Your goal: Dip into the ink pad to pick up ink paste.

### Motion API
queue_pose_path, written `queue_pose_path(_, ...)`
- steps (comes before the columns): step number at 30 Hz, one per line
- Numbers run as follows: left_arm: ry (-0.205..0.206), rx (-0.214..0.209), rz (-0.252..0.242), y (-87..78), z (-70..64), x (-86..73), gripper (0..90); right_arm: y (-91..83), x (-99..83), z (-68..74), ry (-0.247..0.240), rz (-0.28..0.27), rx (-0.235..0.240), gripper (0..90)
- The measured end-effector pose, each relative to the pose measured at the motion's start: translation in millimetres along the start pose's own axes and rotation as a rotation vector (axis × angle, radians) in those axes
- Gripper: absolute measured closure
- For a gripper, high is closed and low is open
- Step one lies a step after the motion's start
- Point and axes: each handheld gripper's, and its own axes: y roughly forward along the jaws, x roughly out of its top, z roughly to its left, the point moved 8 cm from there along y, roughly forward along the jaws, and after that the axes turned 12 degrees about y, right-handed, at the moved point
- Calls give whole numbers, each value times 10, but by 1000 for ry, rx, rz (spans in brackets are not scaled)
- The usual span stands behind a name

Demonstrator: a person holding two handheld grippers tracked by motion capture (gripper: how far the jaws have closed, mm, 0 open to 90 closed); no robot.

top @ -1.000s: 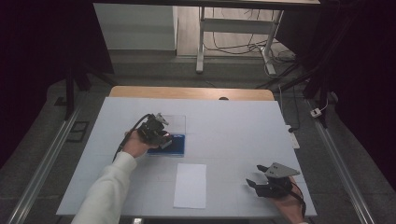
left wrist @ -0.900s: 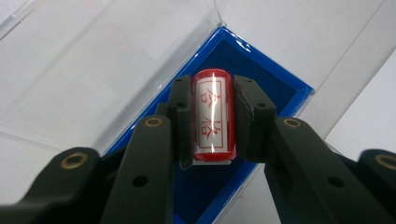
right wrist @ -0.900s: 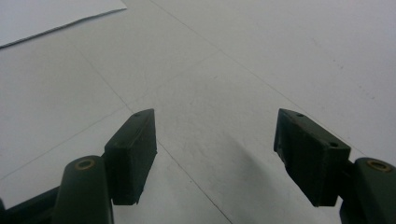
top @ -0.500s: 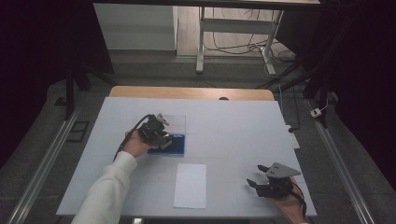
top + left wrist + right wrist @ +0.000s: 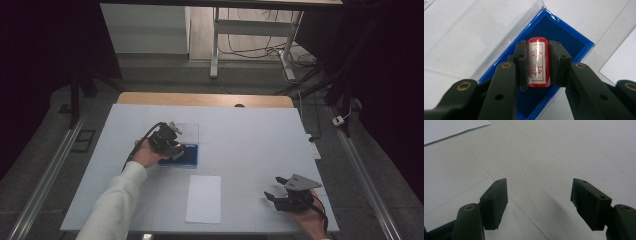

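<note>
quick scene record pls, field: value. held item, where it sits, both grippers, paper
held item: red stamp, white label with red characters
held by: left hand-held gripper, jaws shut on its sides
position: over blue ink pad in open clear case; contact with pad cannot be told
right hand-held gripper: open, holding nothing, low over table
paper sheet: flat, near front edge, between the two grippers

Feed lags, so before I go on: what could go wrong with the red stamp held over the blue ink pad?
The red cylindrical stamp sits clamped in the left gripper above the blue ink pad; a tilt might ink it unevenly. The clear hinged lid lies close and could be knocked. The white paper sheet is unheld and could slide.
</note>
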Motion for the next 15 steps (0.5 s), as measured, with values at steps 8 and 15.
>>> queue_pose_path(8, -17, -17, -1, 7, 12, -3, 705, -2, -1, -4, 1, 0, 1, 294)
queue_pose_path(15, -16, -10, 12, 42, -2, -9, 707, 2, -3, -6, 2, 1, -4, 294)
